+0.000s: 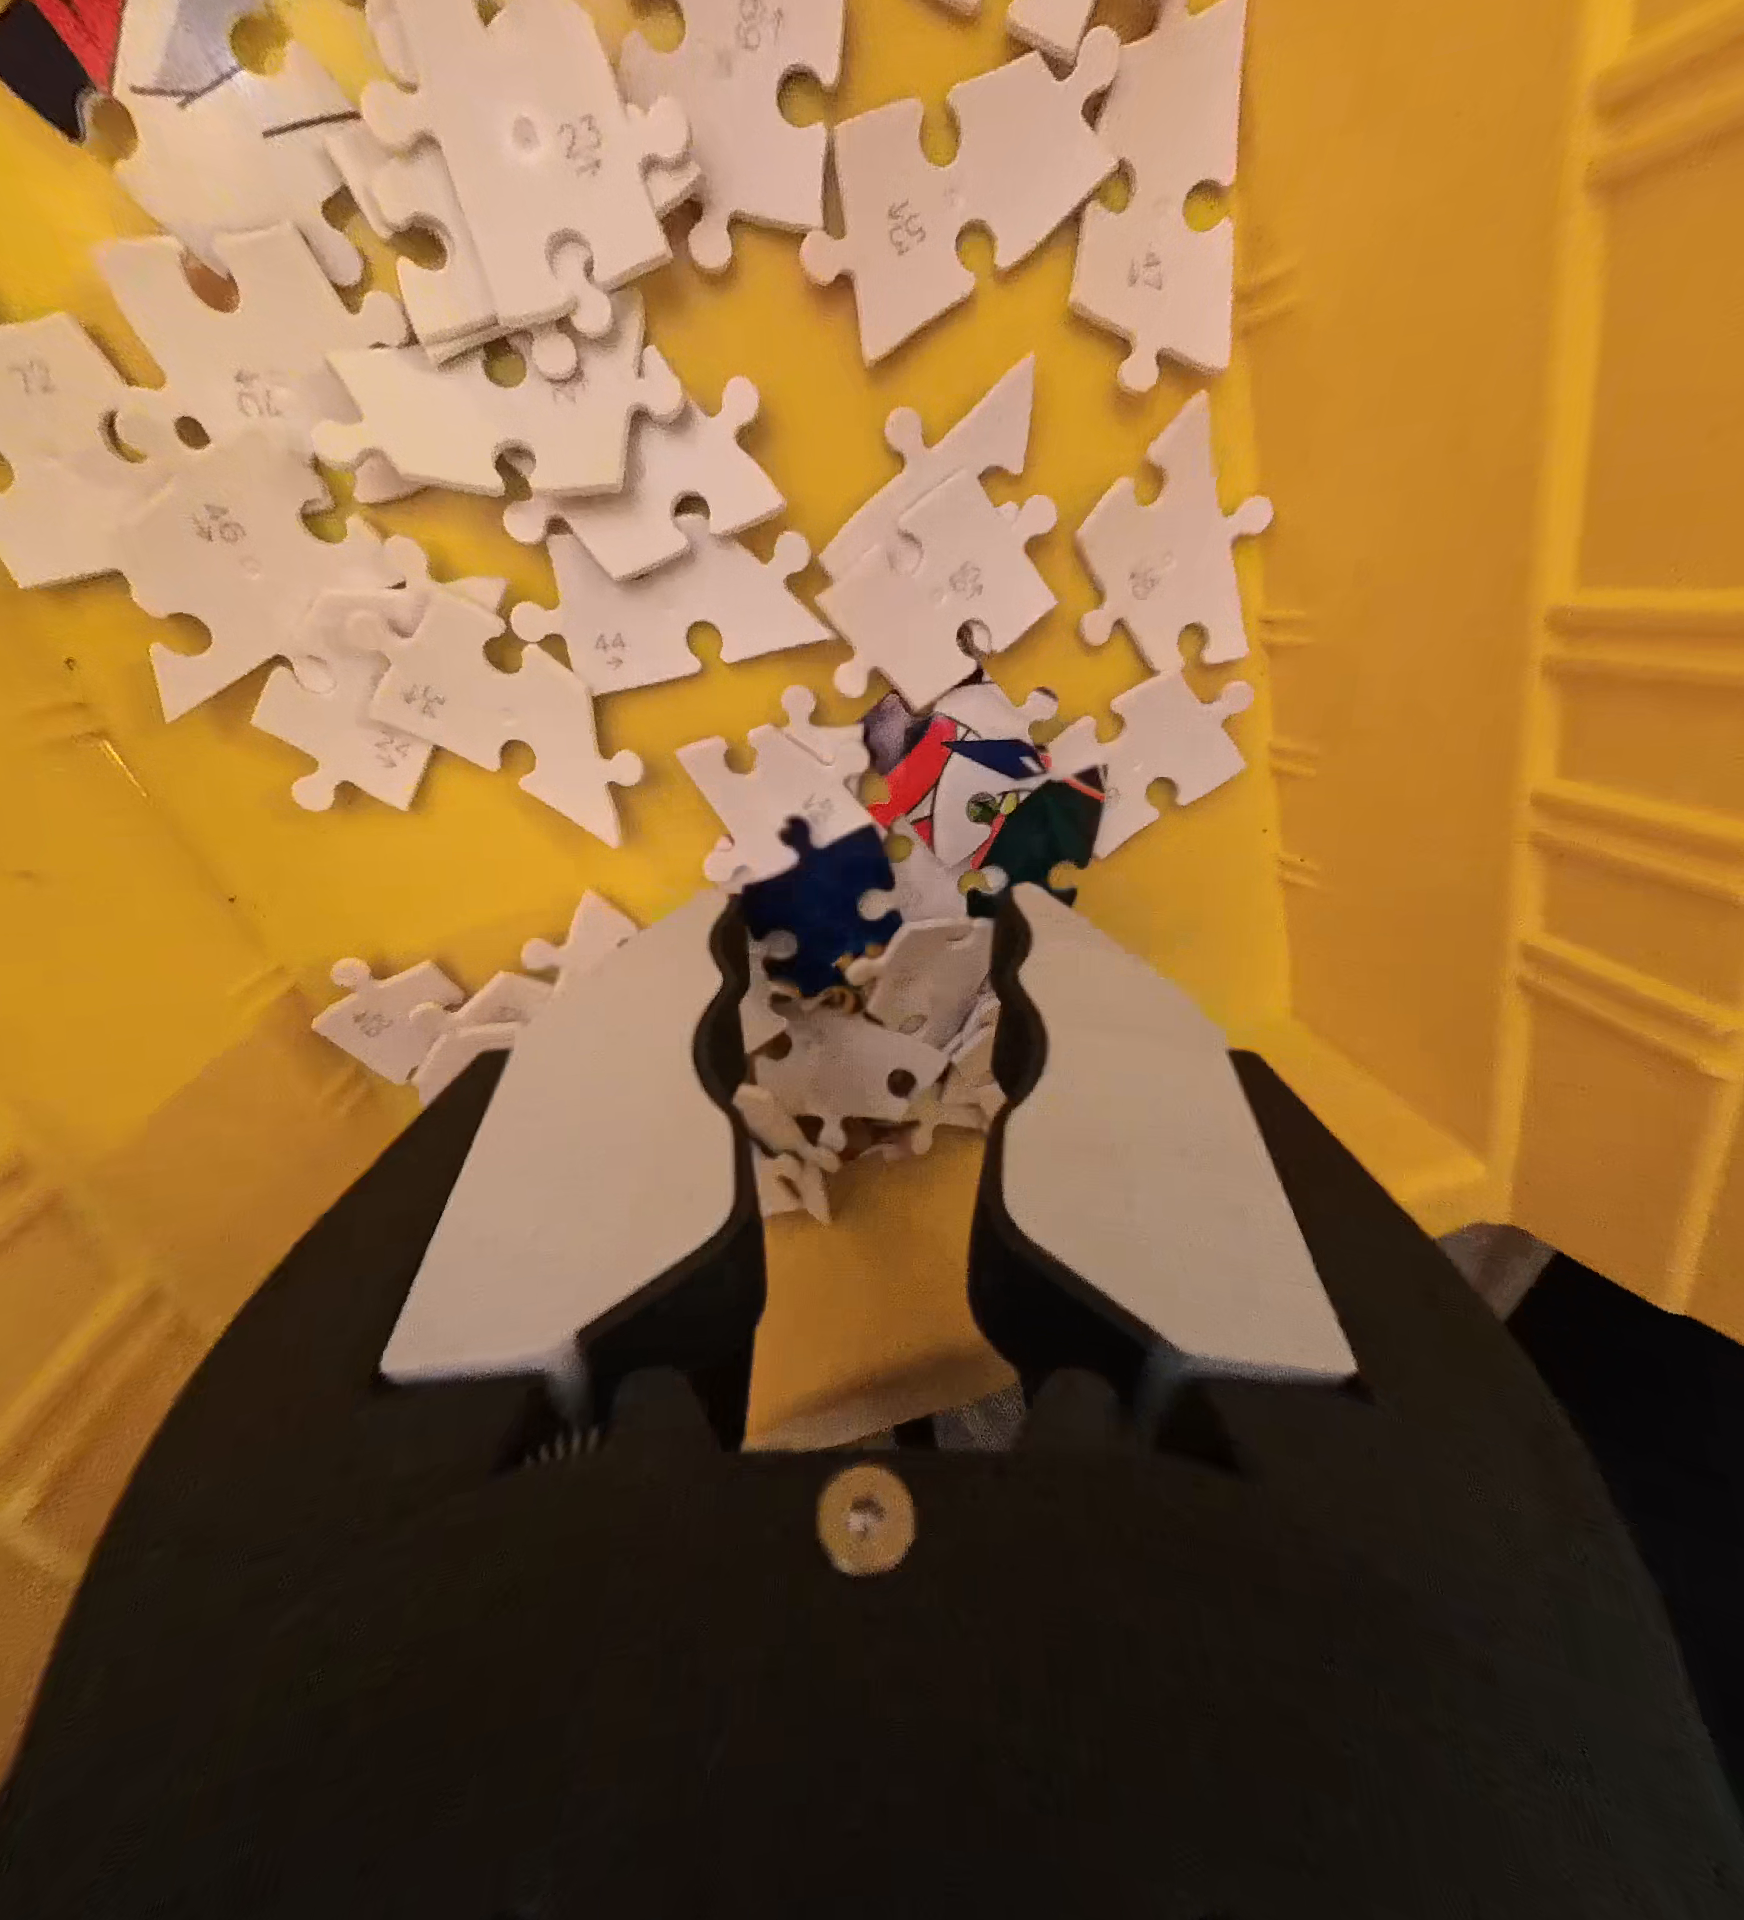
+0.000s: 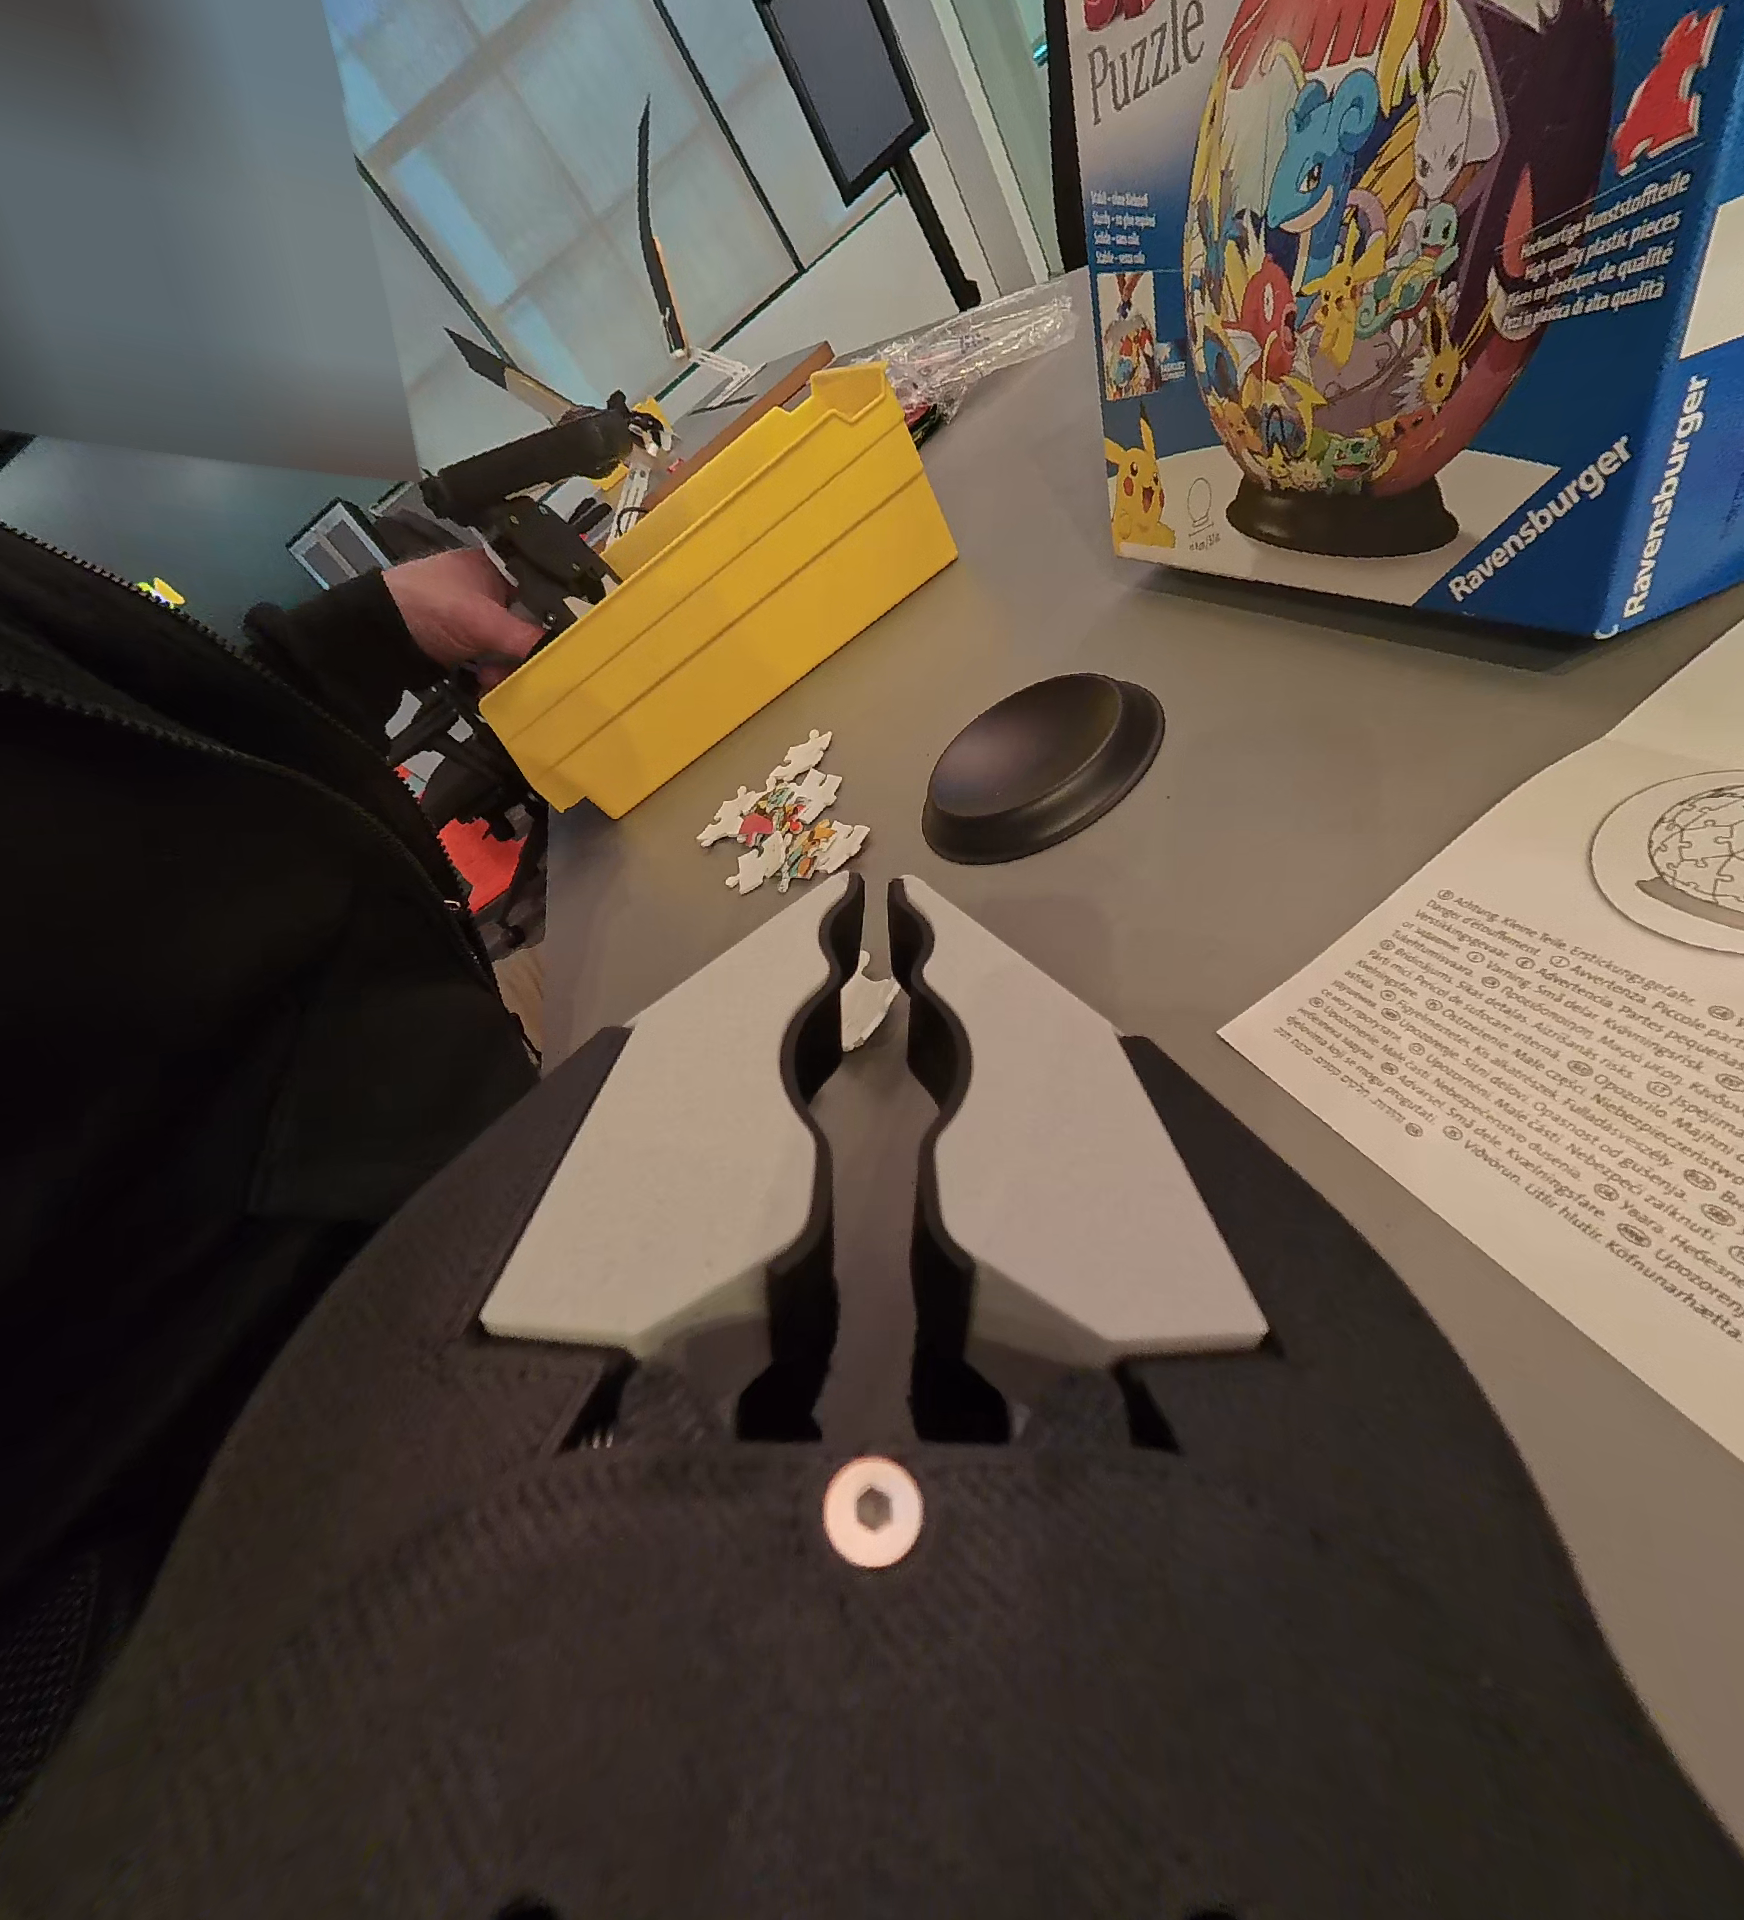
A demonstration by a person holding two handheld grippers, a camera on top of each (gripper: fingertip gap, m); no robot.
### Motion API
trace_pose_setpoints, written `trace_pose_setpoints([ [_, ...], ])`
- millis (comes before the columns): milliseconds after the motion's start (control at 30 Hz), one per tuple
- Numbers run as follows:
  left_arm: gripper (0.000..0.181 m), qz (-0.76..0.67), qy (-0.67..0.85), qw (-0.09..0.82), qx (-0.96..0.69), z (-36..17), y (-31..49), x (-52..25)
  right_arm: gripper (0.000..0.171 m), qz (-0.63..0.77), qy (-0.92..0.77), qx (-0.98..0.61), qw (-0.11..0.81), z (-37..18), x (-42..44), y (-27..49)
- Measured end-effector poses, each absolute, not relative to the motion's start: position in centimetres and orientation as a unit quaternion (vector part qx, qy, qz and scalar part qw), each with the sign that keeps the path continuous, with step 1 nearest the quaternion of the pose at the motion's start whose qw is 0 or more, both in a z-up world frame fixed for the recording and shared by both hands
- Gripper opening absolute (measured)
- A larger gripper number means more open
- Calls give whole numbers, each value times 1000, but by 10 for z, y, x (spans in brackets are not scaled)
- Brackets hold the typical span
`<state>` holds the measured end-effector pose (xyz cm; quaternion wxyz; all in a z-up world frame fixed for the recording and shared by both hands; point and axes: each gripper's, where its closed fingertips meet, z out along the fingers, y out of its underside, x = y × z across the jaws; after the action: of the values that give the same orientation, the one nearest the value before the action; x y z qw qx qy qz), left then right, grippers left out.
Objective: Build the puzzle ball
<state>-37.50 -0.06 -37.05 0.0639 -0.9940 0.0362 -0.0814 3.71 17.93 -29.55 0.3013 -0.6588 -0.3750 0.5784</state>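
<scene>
Inside the yellow bin (image 1: 1387,520), the left claw (image 1: 868,914) hangs half-open over loose puzzle pieces (image 1: 629,634): thin, light, stiff plastic, slick white backs, best pinched by an edge. Over the tabletop (image 2: 1107,956), the right claw (image 2: 876,894) stands nearly closed, pinching a white piece (image 2: 866,1000) near a small joined cluster (image 2: 785,821).

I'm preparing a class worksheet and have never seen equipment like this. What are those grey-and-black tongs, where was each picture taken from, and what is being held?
They are hand-held grippers, one in each of a person's hands, each carrying a camera looking along its fingers.

Left view: the left gripper, open, reaches into a yellow bin of loose puzzle pieces, mostly white side up.

Right view: the right gripper pinches one white puzzle piece above a grey table. On it lie a small joined cluster, a black stand, the puzzle box and an instruction sheet.
</scene>
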Motion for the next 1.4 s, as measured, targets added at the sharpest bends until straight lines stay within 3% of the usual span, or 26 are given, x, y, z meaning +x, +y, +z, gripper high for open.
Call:
trace_pose_setpoints([
  [67, 26, -76, 38, 58, -995, -372, -4, -376, 3, 579, -375, -659, 301, -296, 37, 179],
  [233, 25, -47, 40, 68, -996, -365, -7, -388, 3, 579, -375, -658, 301, -295, 37, 179],
  [467, 25, -47, 7, 180, -982, -332, 31, -410, 3, 579, -375, -657, 302, -295, 37, 179],
  [700, 25, -384, 0, 472, -794, -221, 76, -364, 3, 580, -375, -657, 302, -295, 38, 179],
  [767, 2, -455, 13, 525, -719, -190, 70, -360, 3, 580, -375, -657, 302, -295, 38, 179],
  [867, 2, -504, 18, 564, -653, -167, 61, -361, 3, 580, -375, -656, 303, -294, 38, 179],
  [1000, 2, -489, 19, 564, -665, -176, 59, -364, 3, 581, -375, -655, 304, -294, 38, 179],
  [1033, 2, -471, 21, 574, -669, -175, 59, -366, 3, 581, -375, -655, 304, -294, 38, 179],
  [1167, 2, -179, 108, 595, -776, -179, 69, -364, 3, 580, -375, -657, 303, -295, 38, 179],
  [1300, 2, 233, 284, 484, -794, -186, 79, -357, 3, 579, -376, -659, 301, -296, 37, 179],
  [1400, 2, 329, 343, 460, -750, -182, 86, -342, 3, 579, -376, -657, 302, -295, 37, 179],
])
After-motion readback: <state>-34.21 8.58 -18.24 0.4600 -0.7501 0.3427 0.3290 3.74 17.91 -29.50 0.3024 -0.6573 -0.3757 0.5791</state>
